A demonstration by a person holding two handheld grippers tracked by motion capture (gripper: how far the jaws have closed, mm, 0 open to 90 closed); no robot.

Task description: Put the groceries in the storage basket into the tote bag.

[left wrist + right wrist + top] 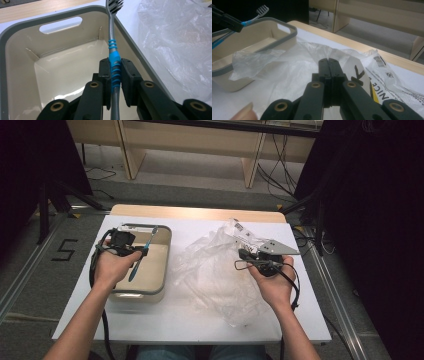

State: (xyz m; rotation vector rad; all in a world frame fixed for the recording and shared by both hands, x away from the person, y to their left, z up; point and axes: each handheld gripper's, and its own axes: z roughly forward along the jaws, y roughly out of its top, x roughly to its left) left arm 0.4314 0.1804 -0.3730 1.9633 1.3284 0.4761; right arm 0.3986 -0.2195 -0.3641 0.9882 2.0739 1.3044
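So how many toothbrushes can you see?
1. The toothbrush is clamped in the left gripper, held above the beige bin, with its bristles up past the bin's far rim. More could be hidden inside the crumpled plastic bag.

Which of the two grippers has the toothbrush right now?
The left gripper, over the beige bin: its jaws clamp the toothbrush at the blue grip, bristles pointing away. The right gripper is shut on the clear plastic bag instead.

My left gripper (115,75): black jaws, brass-ringed screws, black cable. My right gripper (329,72): same black jaws, brass screws, grey three-cornered plate (277,247) on top. Forearms bare, jeans blue.
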